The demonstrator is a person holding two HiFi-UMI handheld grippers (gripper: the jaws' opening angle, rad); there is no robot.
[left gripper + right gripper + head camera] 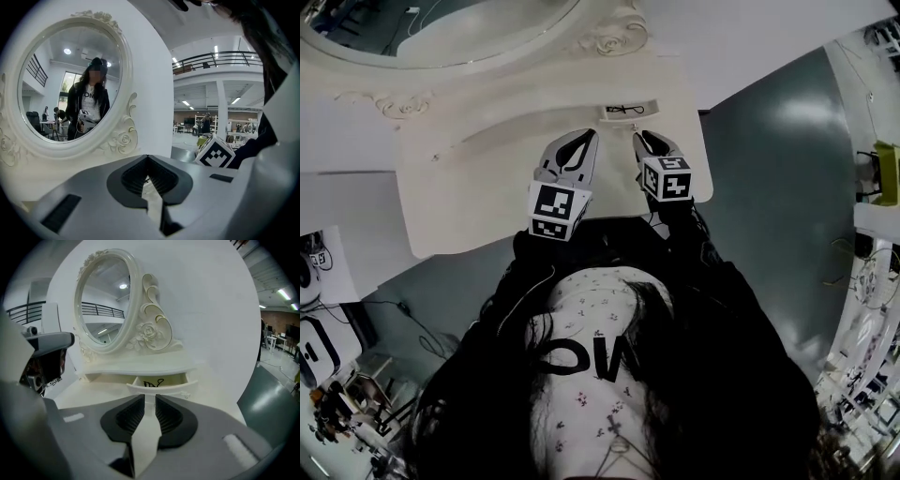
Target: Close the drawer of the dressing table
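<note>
Now, setting: a white dressing table (469, 187) is seen from above, with an oval mirror (105, 301) in a carved frame at its back.
Drawer: the drawer (161, 386) is set in the low shelf under the mirror and is pulled out, open. A dark looped item (152, 383) is seen inside; what it is cannot be told.
Right gripper: the right gripper (146, 399) is held over the tabletop, pointed straight at the drawer front and just short of it. Its jaws are parted by a narrow gap and nothing is gripped.
Left gripper: the left gripper (147, 158) is held beside the right one, aimed at the mirror. Its jaw tips are pressed together and nothing is between them.
Person: dark hair and a printed shirt (591, 356) are seen below the grippers.
</note>
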